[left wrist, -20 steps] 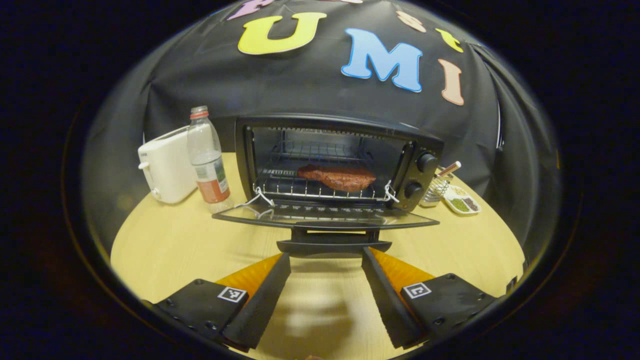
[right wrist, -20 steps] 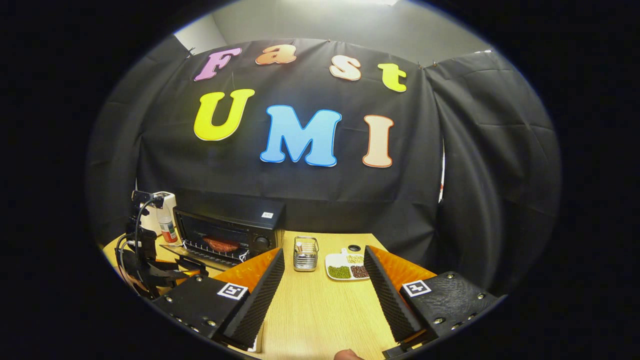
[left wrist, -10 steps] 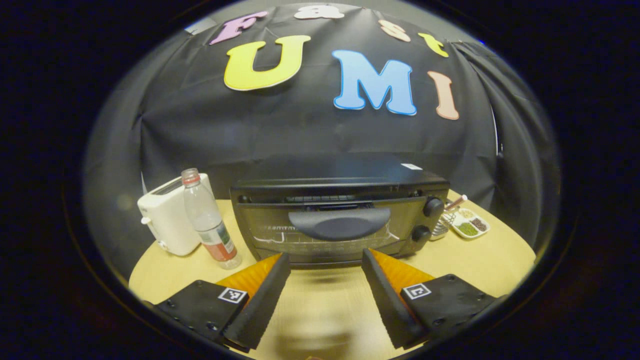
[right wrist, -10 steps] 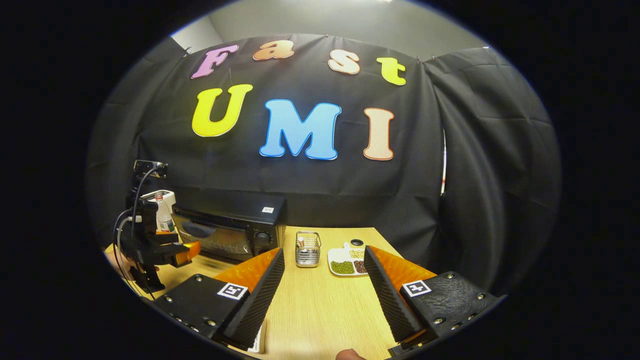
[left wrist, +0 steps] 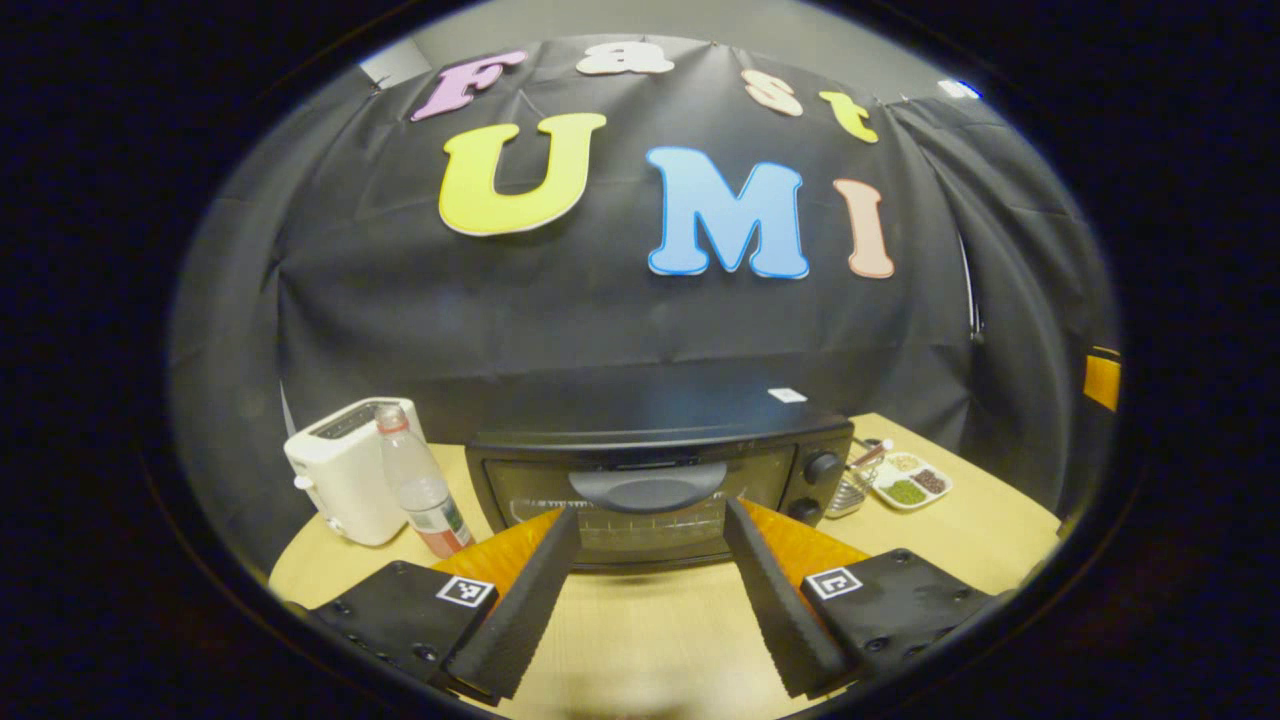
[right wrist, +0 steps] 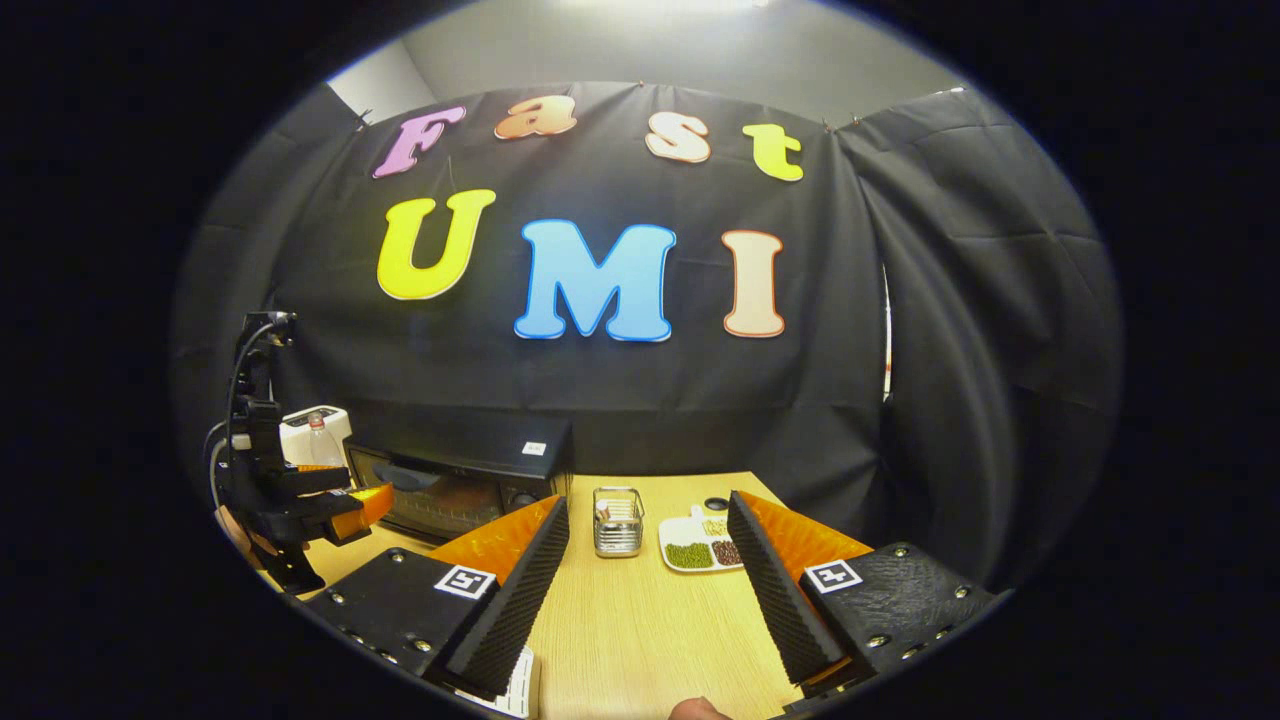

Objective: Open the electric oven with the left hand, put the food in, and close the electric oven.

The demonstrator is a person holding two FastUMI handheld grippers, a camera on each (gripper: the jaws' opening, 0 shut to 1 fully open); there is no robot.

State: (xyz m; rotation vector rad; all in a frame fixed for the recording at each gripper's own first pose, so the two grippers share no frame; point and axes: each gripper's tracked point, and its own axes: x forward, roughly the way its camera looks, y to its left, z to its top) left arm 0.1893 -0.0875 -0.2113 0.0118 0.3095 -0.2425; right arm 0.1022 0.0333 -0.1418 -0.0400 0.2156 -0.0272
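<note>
Oven door (left wrist: 640,500) is shut on the electric oven (left wrist: 660,470) at mid-desk (left wrist: 640,640); task looks done, only pulling away remains. Left claw (left wrist: 645,590) apart, empty, off the handle (left wrist: 648,487). Right claw (right wrist: 650,590) apart, empty. Bottle (left wrist: 420,495) and toaster (left wrist: 345,480) crowd left; bare desk nearer the claws.
</note>
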